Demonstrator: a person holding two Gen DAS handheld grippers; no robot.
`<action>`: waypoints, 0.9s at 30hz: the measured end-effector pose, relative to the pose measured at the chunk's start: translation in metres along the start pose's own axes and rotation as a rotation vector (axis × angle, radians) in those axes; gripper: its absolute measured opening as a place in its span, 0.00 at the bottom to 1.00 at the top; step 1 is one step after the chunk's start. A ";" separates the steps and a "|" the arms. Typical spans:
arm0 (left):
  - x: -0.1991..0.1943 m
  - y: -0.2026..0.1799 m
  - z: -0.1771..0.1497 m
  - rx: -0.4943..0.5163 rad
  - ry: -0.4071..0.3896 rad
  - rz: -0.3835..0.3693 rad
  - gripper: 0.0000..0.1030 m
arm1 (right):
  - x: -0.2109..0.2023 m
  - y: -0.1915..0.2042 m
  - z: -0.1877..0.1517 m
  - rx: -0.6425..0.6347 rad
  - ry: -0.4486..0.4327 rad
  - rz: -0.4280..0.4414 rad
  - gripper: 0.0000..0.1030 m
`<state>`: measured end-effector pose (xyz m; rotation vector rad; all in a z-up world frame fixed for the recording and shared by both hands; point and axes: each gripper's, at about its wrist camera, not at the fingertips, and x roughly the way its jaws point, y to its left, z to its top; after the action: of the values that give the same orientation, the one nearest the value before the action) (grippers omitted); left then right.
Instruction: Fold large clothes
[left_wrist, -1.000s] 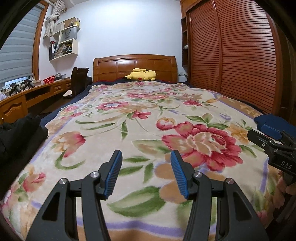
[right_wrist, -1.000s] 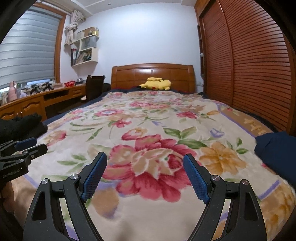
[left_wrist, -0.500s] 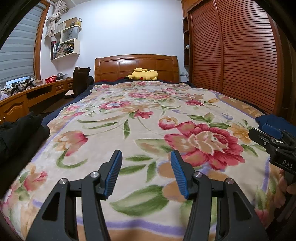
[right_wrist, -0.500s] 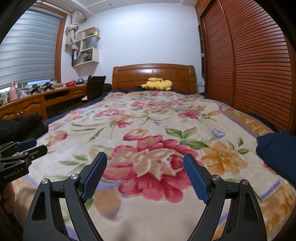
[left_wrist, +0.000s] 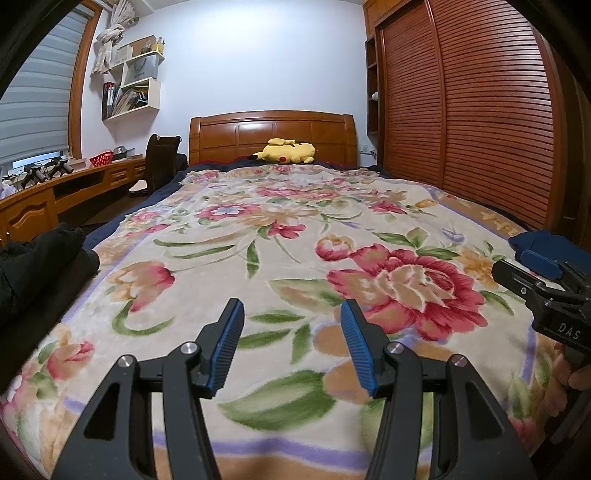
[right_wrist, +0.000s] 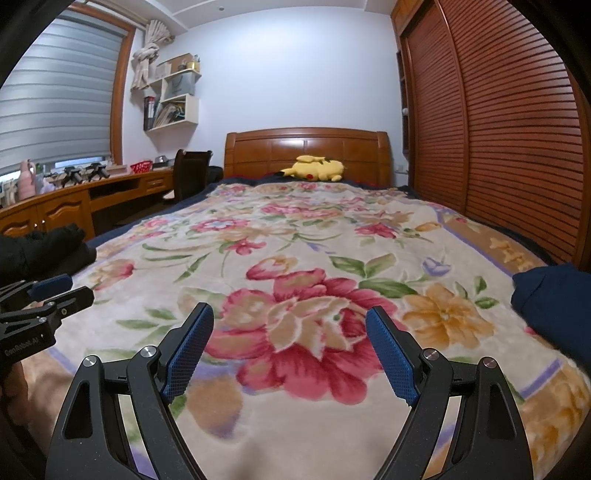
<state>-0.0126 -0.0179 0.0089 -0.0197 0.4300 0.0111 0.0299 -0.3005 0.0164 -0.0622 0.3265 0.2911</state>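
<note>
Left gripper (left_wrist: 291, 345): jaws partly apart, nothing between pads, above floral blanket (left_wrist: 295, 236). Right gripper (right_wrist: 290, 349): jaws wide apart, nothing held, above same blanket. Black garment (left_wrist: 37, 266): bunched at bed edge, left of left fingers, well apart from them. Dark blue garment (right_wrist: 554, 306): at bed edge, right of right fingers, untouched. Yellow plush toy (right_wrist: 316, 169): far ahead of fingers, by headboard (right_wrist: 306, 147).
</note>
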 end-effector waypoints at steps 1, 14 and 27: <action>0.000 0.000 0.000 -0.001 -0.001 -0.001 0.52 | 0.000 0.001 0.000 0.001 0.001 0.001 0.84; -0.001 -0.001 0.002 0.001 -0.006 0.002 0.52 | 0.001 -0.001 0.001 0.001 -0.001 0.000 0.84; -0.002 -0.001 0.002 0.000 -0.007 0.002 0.52 | 0.001 0.000 0.001 0.000 -0.002 0.000 0.84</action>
<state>-0.0131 -0.0189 0.0114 -0.0189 0.4231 0.0130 0.0310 -0.3007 0.0167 -0.0614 0.3241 0.2907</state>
